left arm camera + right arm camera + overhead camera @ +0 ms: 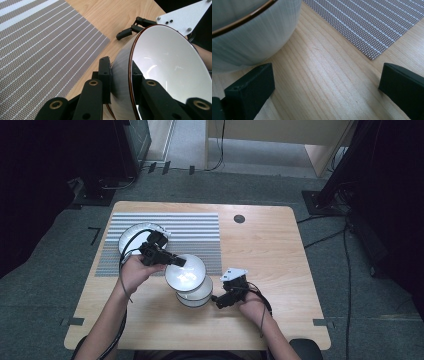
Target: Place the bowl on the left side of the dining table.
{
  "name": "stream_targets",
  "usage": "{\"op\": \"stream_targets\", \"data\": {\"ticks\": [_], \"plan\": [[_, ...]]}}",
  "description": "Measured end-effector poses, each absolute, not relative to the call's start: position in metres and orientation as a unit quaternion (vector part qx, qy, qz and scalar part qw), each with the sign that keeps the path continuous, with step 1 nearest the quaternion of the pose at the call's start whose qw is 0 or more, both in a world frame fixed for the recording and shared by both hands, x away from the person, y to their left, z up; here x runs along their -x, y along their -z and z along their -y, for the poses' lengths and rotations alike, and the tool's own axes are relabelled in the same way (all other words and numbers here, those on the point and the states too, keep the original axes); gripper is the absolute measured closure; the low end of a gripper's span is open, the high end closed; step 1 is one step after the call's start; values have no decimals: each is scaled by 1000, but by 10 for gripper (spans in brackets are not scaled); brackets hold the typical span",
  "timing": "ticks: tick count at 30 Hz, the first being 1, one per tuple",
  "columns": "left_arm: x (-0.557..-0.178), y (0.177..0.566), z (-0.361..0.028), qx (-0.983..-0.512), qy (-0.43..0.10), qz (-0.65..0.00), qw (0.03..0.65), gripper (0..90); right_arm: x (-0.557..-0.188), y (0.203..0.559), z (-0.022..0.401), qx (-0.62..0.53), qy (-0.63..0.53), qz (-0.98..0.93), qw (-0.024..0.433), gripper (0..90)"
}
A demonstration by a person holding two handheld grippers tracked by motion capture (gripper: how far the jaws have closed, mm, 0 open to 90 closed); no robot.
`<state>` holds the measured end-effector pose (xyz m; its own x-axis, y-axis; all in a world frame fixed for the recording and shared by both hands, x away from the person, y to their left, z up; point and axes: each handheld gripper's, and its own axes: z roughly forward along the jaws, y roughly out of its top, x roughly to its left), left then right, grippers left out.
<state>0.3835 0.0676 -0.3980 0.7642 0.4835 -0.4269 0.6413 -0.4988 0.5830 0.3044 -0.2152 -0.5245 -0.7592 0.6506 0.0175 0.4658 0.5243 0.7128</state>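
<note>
My left gripper [176, 261] is shut on the rim of a white bowl [186, 272] with a thin brown edge, holding it tilted just above the table. In the left gripper view one jaw presses the outer wall and the other the inside of this bowl [165, 62], with the gripper [120, 67] clamped across the rim. Under it a second matching bowl [196, 297] stands on the wood. My right gripper [220, 300] rests just right of that lower bowl, jaws wide apart and empty. The right gripper view has the lower bowl [249, 37] beside the left jaw of the gripper [327, 80].
A grey striped placemat [200, 227] covers the table's back left, with a white plate [132, 237] on its left part. The wooden table [270, 250] has a dark round hole [239, 218] near its far edge. Cables trail from both grippers toward the person.
</note>
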Motion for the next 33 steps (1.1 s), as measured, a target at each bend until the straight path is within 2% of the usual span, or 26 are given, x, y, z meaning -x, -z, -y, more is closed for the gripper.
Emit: {"op": "stream_targets", "data": {"ticks": [33], "plan": [[-389,392,-100,-840,89,-363,393,779,-304,525,215,-324,-365,-864,126,0]]}}
